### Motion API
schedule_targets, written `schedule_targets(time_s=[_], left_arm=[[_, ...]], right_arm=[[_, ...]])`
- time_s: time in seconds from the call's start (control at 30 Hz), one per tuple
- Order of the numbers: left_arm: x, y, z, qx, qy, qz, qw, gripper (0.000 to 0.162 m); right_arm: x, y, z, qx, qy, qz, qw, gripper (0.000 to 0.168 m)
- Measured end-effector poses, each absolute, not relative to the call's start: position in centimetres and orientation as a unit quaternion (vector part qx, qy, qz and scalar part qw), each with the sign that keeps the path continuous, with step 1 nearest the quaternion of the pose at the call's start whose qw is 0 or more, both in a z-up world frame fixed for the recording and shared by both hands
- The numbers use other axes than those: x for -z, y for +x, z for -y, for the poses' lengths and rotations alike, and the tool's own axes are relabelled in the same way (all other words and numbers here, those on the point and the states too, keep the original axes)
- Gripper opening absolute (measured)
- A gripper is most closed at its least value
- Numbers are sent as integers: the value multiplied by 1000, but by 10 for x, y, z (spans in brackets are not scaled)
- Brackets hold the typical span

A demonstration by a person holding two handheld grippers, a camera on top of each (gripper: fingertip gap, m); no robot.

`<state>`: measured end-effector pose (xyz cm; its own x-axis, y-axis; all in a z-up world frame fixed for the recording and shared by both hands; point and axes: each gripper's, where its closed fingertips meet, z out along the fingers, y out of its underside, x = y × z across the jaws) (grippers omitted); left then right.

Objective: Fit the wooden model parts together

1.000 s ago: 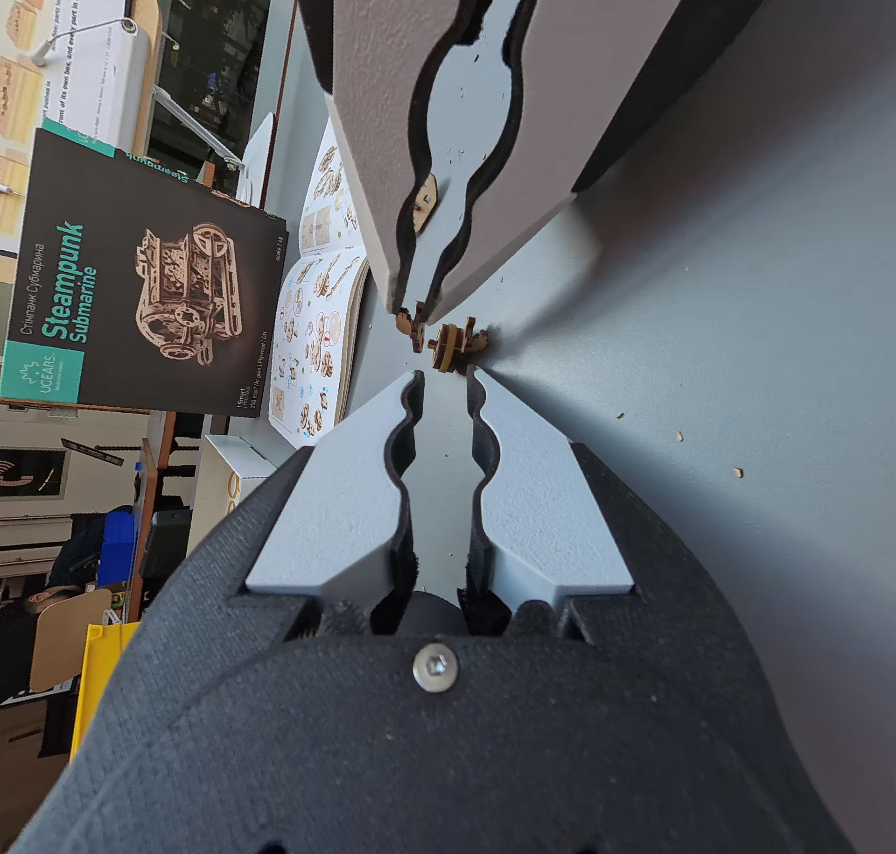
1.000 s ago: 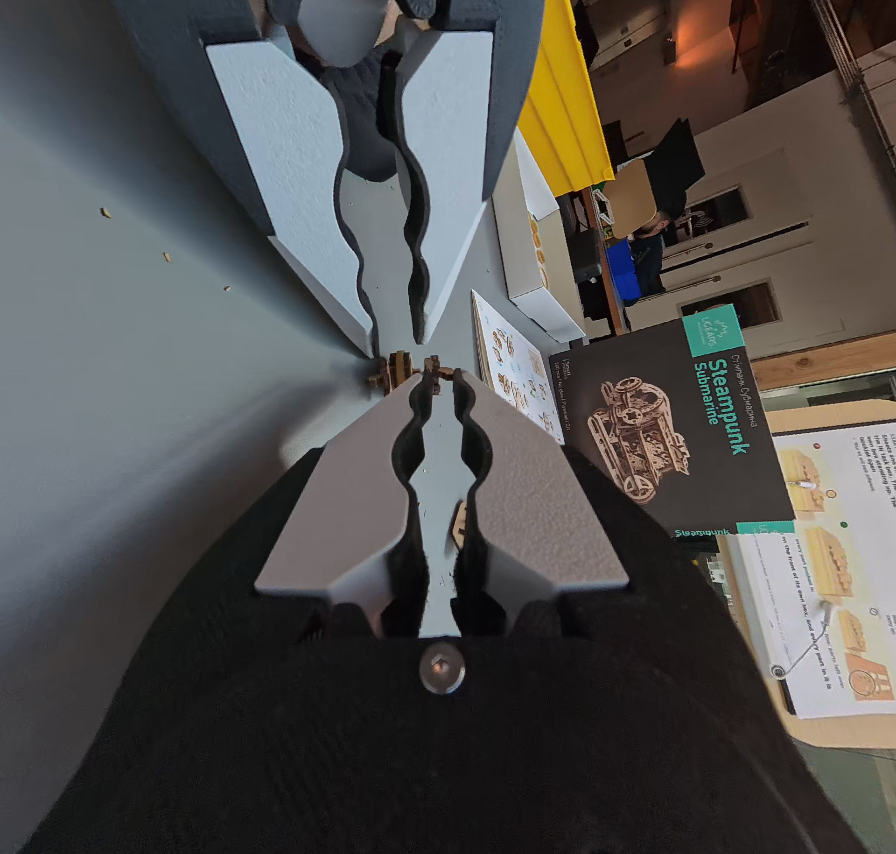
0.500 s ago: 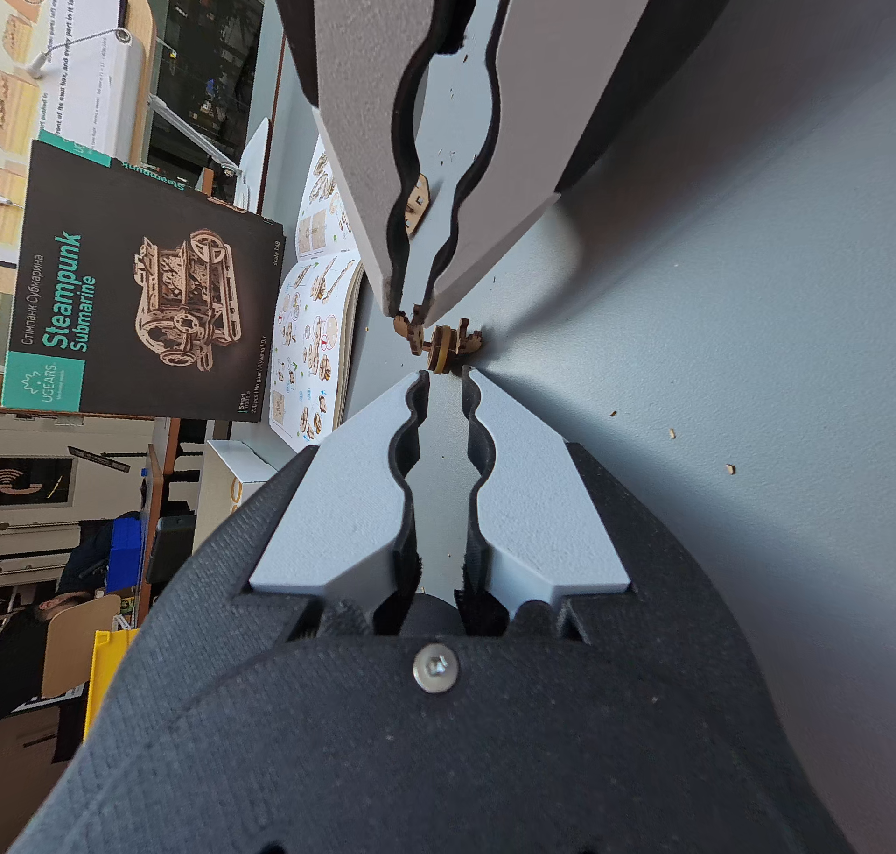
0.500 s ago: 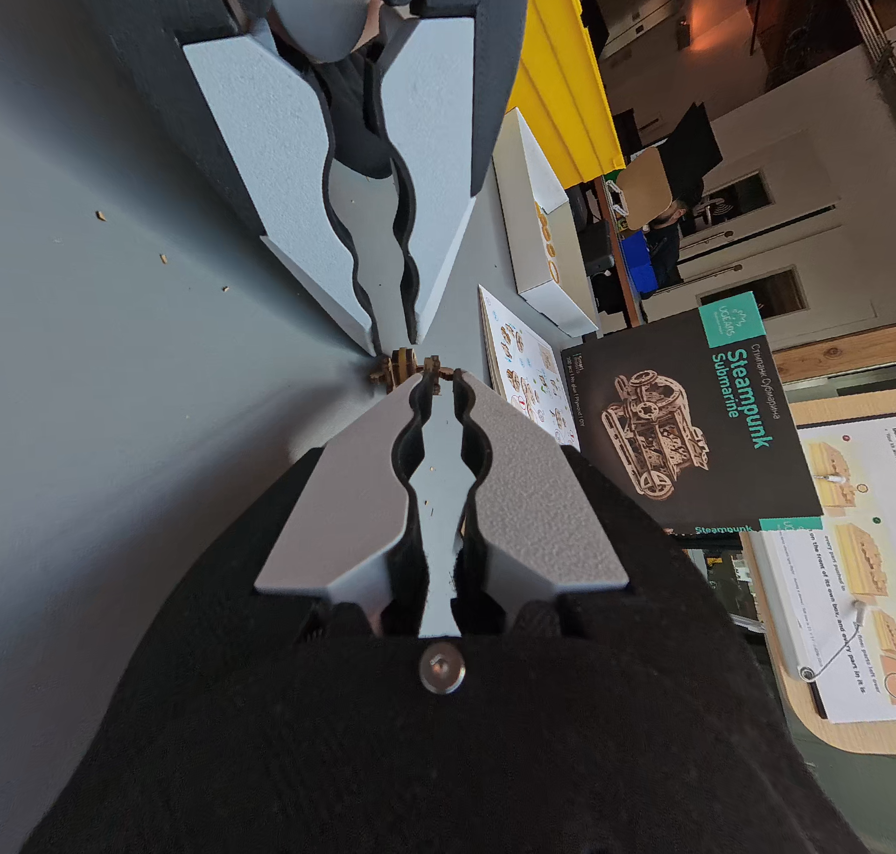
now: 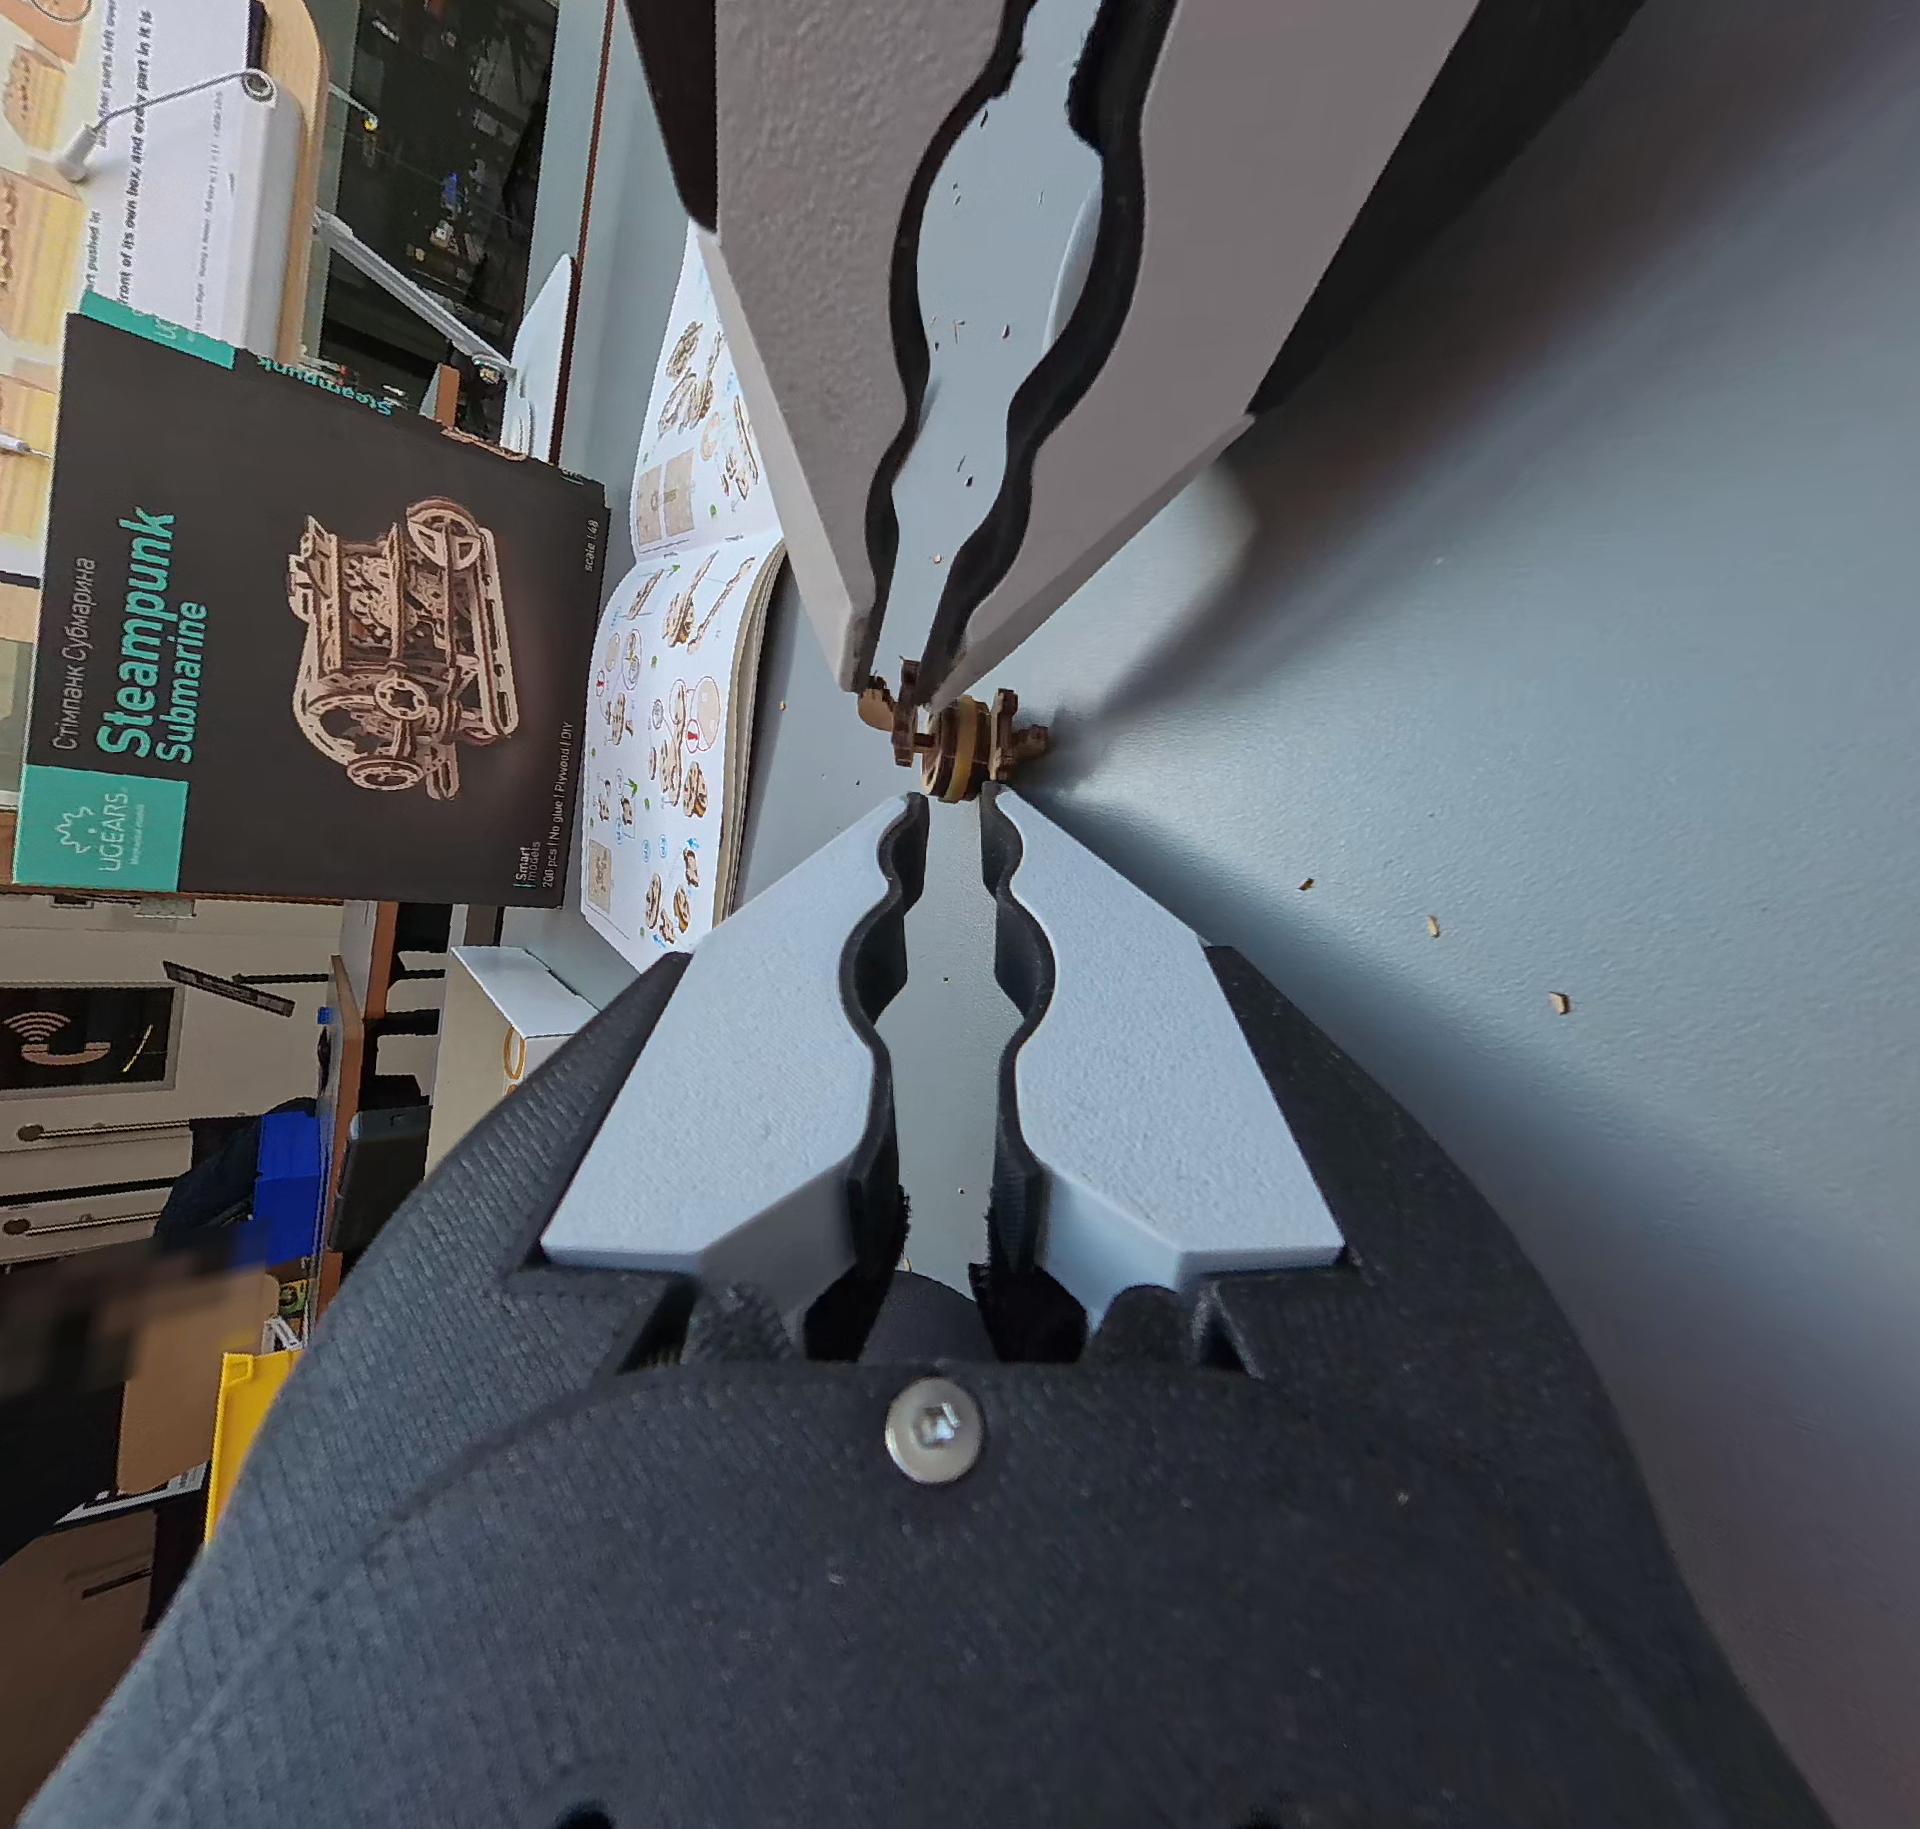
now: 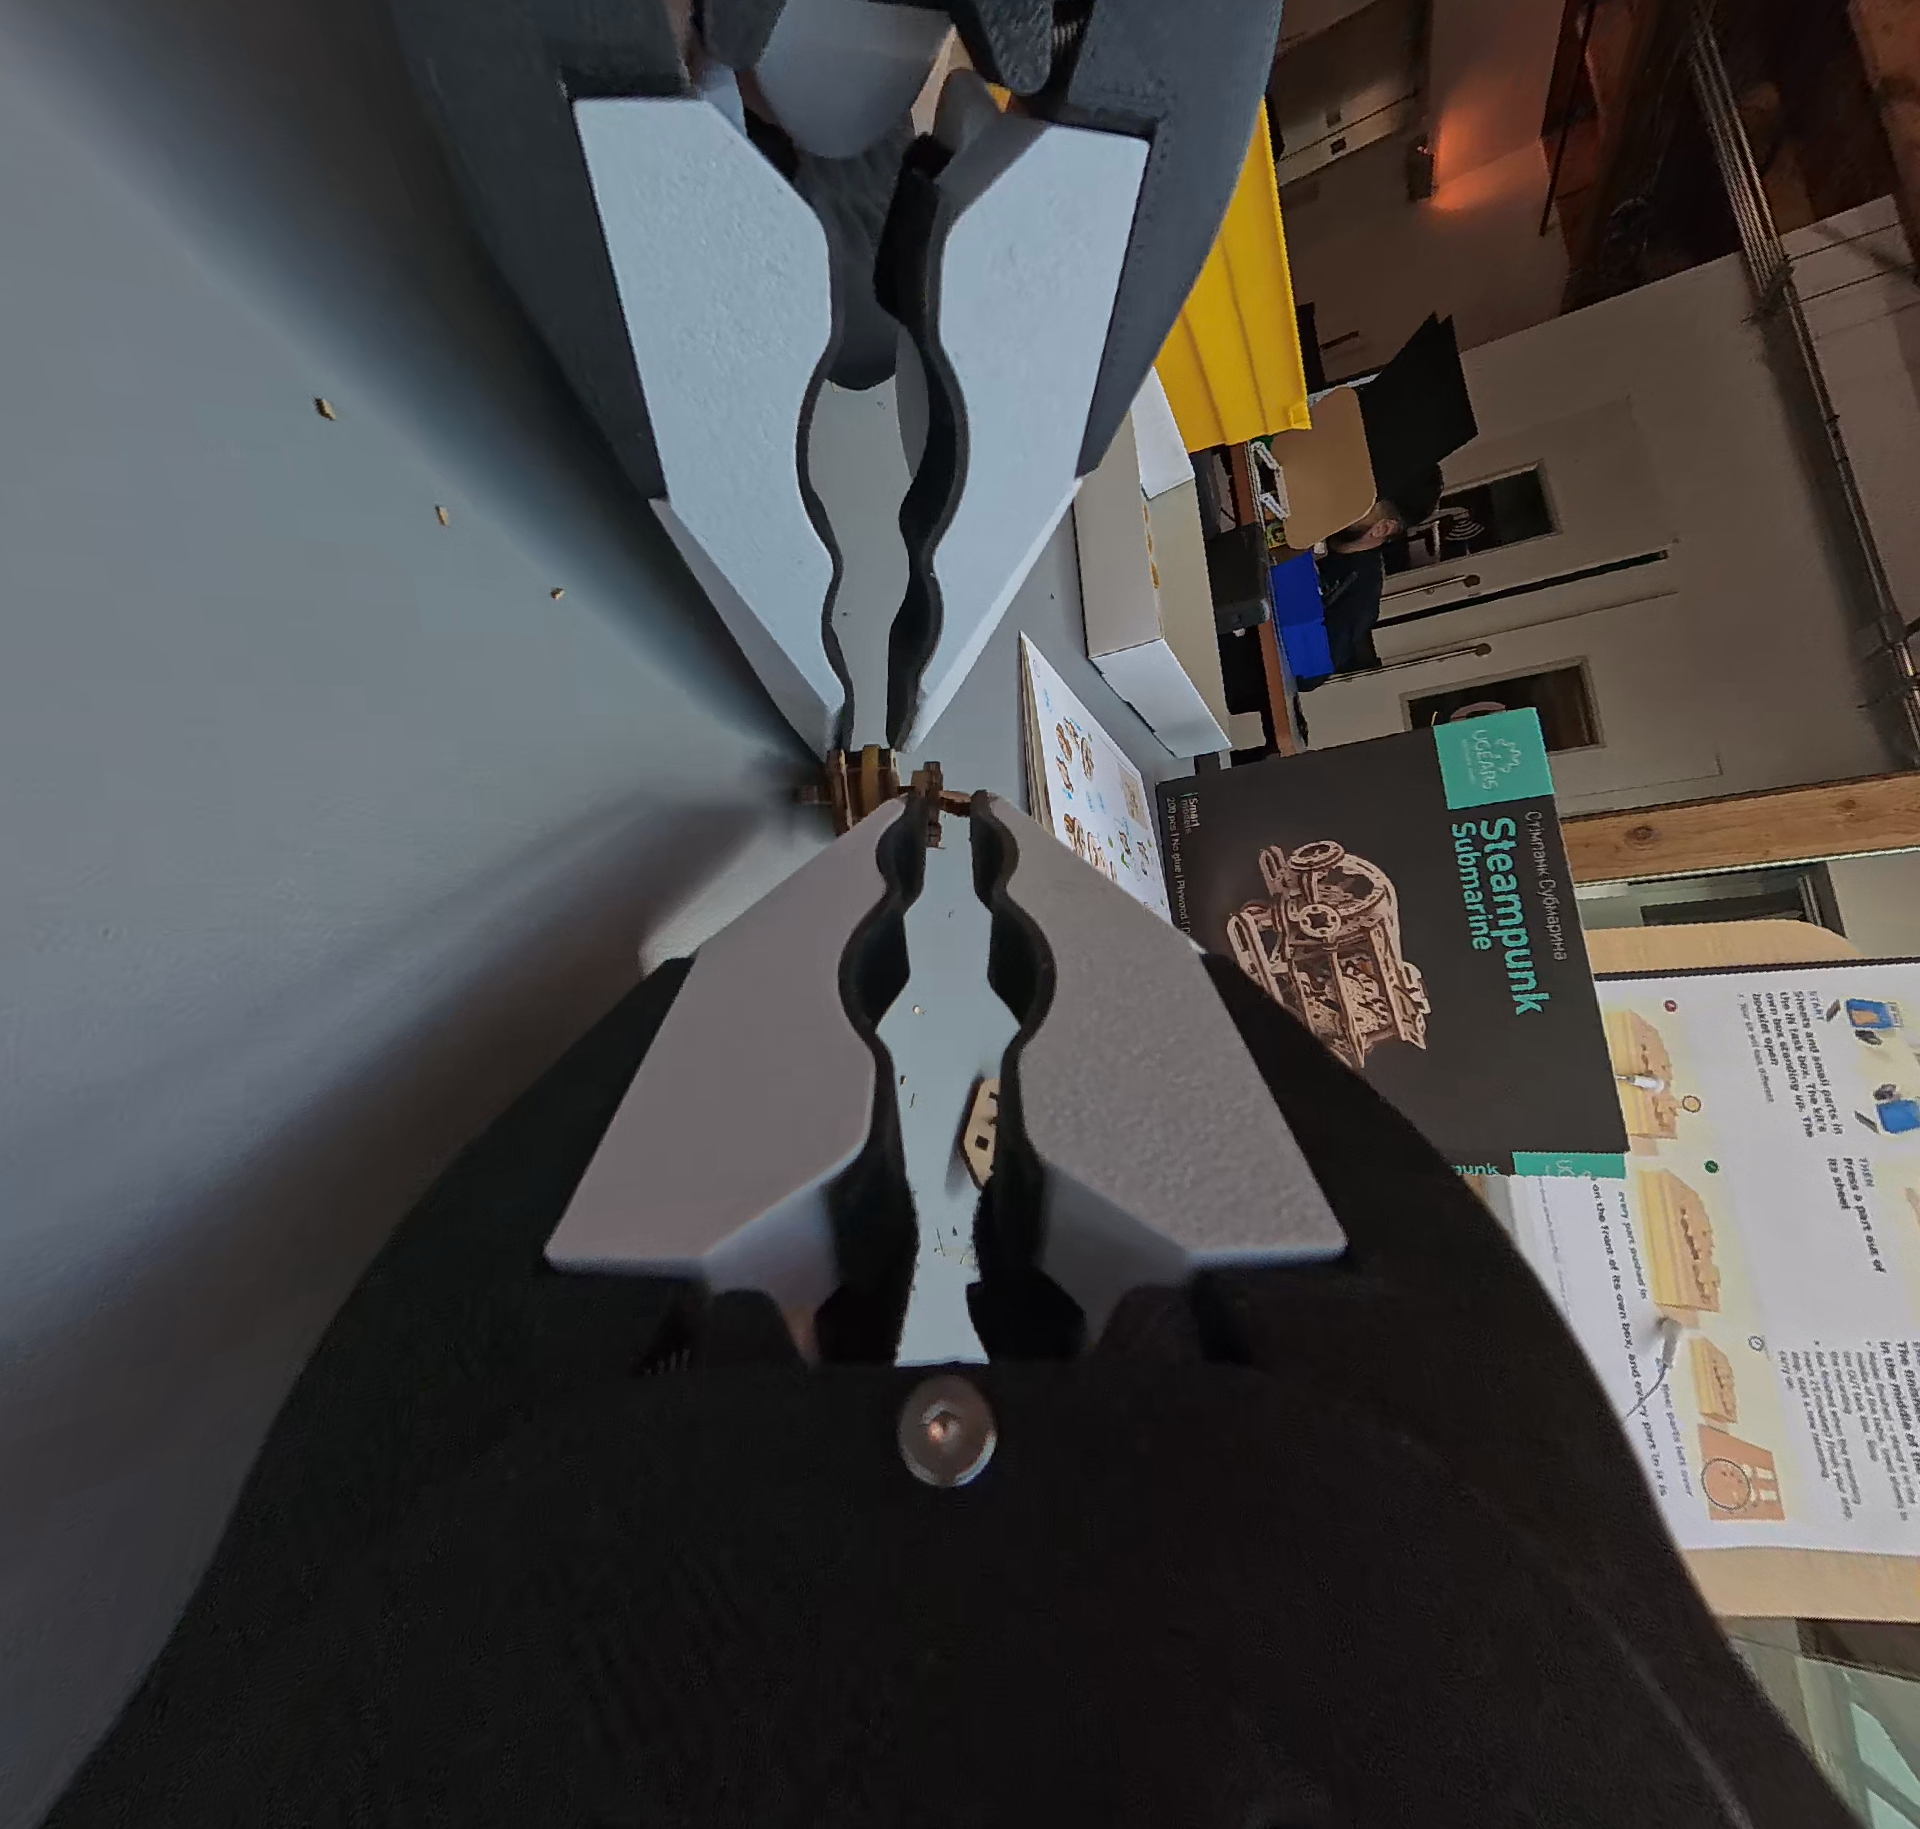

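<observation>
A small round wooden wheel assembly (image 5: 956,740) is held just above the grey table (image 5: 1558,636). My left gripper (image 5: 951,794) is shut on its disc from below in the left wrist view. My right gripper (image 5: 896,680) comes in from above, shut on a small wooden end piece (image 5: 891,709) that touches the assembly's axle. In the right wrist view my right gripper (image 6: 940,811) pinches the end piece (image 6: 928,782). There the left gripper (image 6: 871,735) holds the wheel assembly (image 6: 857,780). A loose wooden part (image 6: 982,1135) lies on the table between my right fingers.
A black kit box (image 5: 312,626) stands behind an open instruction booklet (image 5: 675,740) and a white box (image 5: 499,1031). A printed instruction sheet (image 6: 1766,1260) and a yellow bin (image 6: 1236,325) lie beyond. Wood crumbs (image 5: 1434,927) dot the table. The grippers are tip to tip, or close to it.
My left fingers have narrowed onto the wheel assembly. The end piece in my right gripper has moved in until it meets the assembly's axle.
</observation>
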<state>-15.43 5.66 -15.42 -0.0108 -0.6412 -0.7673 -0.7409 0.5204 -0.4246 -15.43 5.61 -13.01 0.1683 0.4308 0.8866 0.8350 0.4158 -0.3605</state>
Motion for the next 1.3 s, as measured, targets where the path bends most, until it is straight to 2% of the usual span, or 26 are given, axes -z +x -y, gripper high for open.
schedule_targets(time_s=[1.27, 1.3], left_arm=[[155, -153, -56, -49, -485, -711, 507, 7], [155, -154, -56, -49, -485, -711, 507, 7]], right_arm=[[129, -153, -54, 205, -500, 621, 568, 8], [131, -153, -53, 205, -501, 623, 564, 2]])
